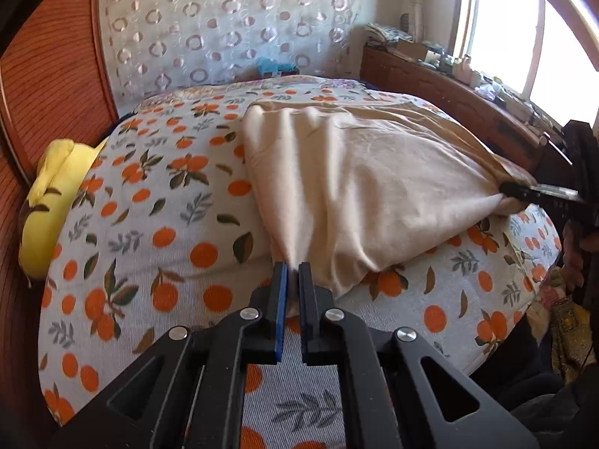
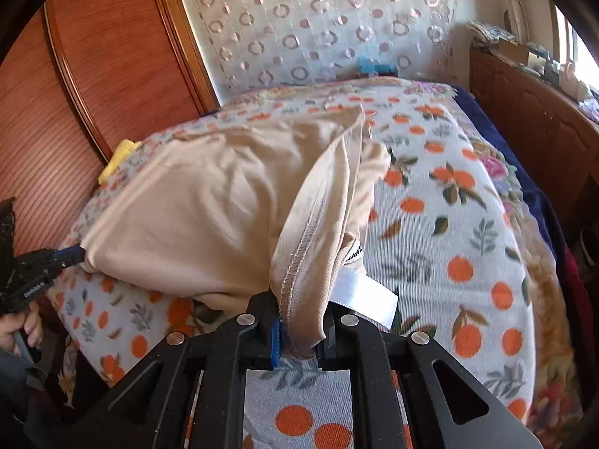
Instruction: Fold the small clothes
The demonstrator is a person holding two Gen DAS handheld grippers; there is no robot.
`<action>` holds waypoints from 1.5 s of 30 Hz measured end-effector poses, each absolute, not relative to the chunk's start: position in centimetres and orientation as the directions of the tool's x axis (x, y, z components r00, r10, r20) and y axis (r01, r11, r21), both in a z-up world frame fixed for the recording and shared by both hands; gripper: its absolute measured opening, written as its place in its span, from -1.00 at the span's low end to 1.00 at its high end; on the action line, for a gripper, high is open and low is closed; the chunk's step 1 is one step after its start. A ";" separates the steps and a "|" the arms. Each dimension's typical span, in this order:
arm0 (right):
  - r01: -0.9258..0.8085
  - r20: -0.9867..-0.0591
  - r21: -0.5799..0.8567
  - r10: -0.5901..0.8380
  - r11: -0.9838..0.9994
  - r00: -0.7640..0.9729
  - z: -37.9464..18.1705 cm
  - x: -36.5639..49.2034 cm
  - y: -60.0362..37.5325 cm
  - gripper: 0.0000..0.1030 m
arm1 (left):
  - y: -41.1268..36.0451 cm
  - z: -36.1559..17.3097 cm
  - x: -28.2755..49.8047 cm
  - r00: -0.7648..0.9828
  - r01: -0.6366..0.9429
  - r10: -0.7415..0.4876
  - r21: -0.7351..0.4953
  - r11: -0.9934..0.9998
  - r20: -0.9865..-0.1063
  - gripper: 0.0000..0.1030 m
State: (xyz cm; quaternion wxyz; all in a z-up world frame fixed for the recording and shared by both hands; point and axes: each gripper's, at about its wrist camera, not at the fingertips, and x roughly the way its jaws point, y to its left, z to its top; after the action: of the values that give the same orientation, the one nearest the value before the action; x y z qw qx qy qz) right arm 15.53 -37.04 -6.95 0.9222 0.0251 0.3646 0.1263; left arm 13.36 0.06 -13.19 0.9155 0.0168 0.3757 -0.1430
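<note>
A beige garment (image 1: 359,179) lies stretched across the bed, its far part resting on the orange-print cover. My left gripper (image 1: 294,273) is shut on the garment's near left corner, the cloth pinched between the blue pads. The right gripper (image 1: 524,192) shows at the right edge of the left wrist view, clamped on the other corner. In the right wrist view the right gripper (image 2: 299,321) is shut on a bunched hem of the beige garment (image 2: 209,202), with white labels (image 2: 365,295) hanging beside it. The left gripper (image 2: 73,252) holds the far corner at the left.
The bed cover (image 1: 157,232) has an orange fruit print. A yellow cushion (image 1: 48,194) lies at the left by a wooden headboard (image 1: 48,75). A cluttered wooden sideboard (image 1: 468,89) runs under the window on the right. A hand (image 2: 22,331) grips the left tool's handle.
</note>
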 end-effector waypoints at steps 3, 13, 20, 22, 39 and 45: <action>-0.220 -0.656 0.156 0.267 0.963 0.706 -6.6 15.6 -37.0 -0.74 | 0.2 -12.5 13.1 0.691 0.271 -0.244 -0.069 0.960 -0.681 -0.87; -0.218 -0.642 0.195 0.293 0.956 0.709 -7.6 15.0 -37.8 -0.58 | -3.5 -9.2 14.7 0.718 0.322 -0.313 -0.102 0.941 -0.622 0.57; -0.186 -0.633 0.259 0.312 0.948 0.709 -7.6 15.3 -38.5 -0.36 | -9.7 -10.0 17.6 0.668 0.404 -0.357 -0.085 0.911 -0.653 0.57; -0.179 -0.627 0.266 0.311 0.947 0.714 -7.6 15.3 -38.4 -0.34 | -10.7 -10.4 18.2 0.657 0.407 -0.356 -0.085 0.909 -0.664 0.57; -0.122 -0.635 0.329 0.316 0.936 0.705 -8.3 16.7 -38.7 -0.24 | -11.8 -14.4 18.3 0.625 0.392 -0.301 -0.044 0.919 -0.720 0.57; -0.117 -0.657 0.286 0.284 0.951 0.698 -8.1 16.9 -38.0 -0.25 | -11.9 -14.5 18.2 0.627 0.391 -0.279 -0.016 0.920 -0.727 0.57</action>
State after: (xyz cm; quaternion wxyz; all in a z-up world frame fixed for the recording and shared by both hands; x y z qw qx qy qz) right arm 16.91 -38.05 -8.08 0.9147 0.1118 0.3726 0.1098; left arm 18.20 -11.87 -14.49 0.8990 0.0717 0.3896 -0.1864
